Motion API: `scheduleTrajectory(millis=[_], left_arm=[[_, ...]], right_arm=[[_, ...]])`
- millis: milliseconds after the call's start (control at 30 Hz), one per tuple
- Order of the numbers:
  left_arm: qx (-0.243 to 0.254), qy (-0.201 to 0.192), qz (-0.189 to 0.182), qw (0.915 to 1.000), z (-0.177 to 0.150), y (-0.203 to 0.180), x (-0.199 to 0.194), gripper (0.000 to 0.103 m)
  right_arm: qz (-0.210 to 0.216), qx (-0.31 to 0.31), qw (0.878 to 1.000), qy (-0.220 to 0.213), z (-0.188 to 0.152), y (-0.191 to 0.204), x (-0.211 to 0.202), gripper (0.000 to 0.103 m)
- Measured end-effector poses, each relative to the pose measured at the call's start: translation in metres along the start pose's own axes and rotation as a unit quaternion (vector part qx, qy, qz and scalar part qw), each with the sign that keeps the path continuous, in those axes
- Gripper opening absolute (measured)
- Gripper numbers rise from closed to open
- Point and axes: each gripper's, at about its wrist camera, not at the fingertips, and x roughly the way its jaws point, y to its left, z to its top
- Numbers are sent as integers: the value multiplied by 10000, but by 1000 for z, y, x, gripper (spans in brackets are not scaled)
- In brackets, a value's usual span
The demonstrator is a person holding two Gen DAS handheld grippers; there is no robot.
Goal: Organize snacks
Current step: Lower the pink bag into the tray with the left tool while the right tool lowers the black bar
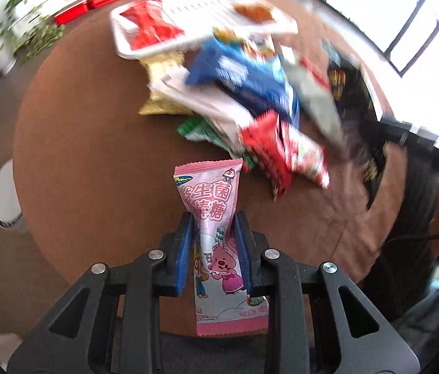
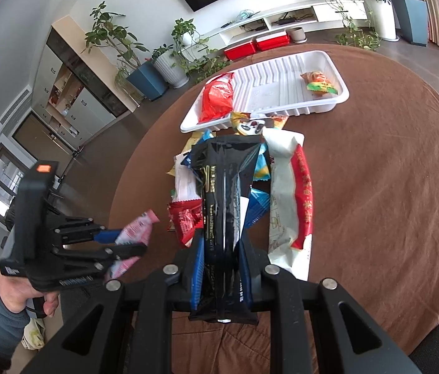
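Presently held: pink candy packet [image 1: 216,233] clamped lengthwise in left claw [image 1: 213,218]; black packet [image 2: 224,224] likewise in right claw [image 2: 221,243]. White tray [image 2: 337,99] is located straight ahead, beyond the snack pile [image 2: 250,174]; right claw is judged nearer.

- Pink cartoon packet [image 1: 216,227] is pinched lengthwise between blue pads.
- Glossy black packet [image 2: 224,218] is clamped too, above the heap.
- White ribbed tray [image 2: 281,93] carries a red bag [image 2: 217,98].
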Motion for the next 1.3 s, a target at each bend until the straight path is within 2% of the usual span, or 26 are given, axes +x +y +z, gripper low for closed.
scheduleTrajectory(millis=[133, 267, 400, 533, 700, 900, 1067, 1300], left_arm=[[-431, -474, -454, 9969, 6, 13, -19, 24], [-756, -900, -872, 9892, 24, 31, -31, 24], [-916, -1314, -1186, 9799, 50, 46, -46, 24], [-1048, -1528, -1332, 9736, 70, 60, -49, 24], [-1292, -1674, -1577, 9646, 92, 81, -47, 24], [-1219, -1925, -1797, 9570, 131, 93, -53, 25], [-1056, -1947, -1876, 9569, 178, 96, -46, 25], [-821, -1689, -1974, 9622, 249, 93, -8, 25]], right_arm=[[95, 36, 9999, -13, 3, 2, -5, 22], [159, 139, 9998, -73, 13, 0, -15, 22], [175, 277, 9993, -151, 23, -9, -23, 22], [97, 432, 9986, -297, 41, -24, -34, 22], [-46, 671, 9966, -482, 66, -51, -44, 22], [-179, 878, 9934, -718, 107, -85, -51, 22], [-279, 801, 9928, -850, 152, -95, -47, 22], [52, 454, 9969, -633, 208, -76, 0, 22]])
